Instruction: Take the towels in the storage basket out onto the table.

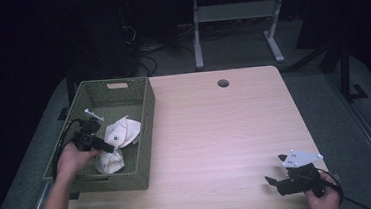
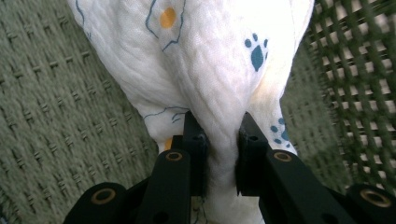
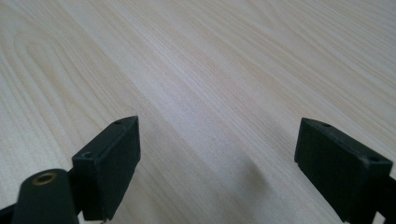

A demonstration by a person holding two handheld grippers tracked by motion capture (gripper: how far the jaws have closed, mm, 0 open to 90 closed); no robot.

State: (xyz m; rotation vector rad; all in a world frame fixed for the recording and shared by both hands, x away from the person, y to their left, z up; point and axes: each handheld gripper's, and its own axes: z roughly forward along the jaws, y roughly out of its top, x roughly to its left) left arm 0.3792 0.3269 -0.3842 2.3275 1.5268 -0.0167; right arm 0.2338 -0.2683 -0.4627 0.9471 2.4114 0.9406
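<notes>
A white cloth (image 1: 120,132) printed with blue paw marks and orange dots lies bunched inside a green woven basket (image 1: 146,137) at the table's left side. My left gripper (image 1: 110,148) reaches into the basket and is shut on a fold of the cloth (image 2: 210,60), the fabric pinched tight between its black pads (image 2: 194,140). My right gripper (image 1: 276,170) rests near the table's front right corner, held by a hand. Its jaws stand wide apart over bare wood, and its fingers (image 3: 109,161) have nothing between them.
The light wooden table (image 1: 216,132) has a round cable hole (image 1: 223,83) near its far edge. The basket's woven floor (image 2: 56,121) and open-weave wall (image 2: 359,93) surround the cloth. Beyond the table stand desk legs and cables on a dark floor.
</notes>
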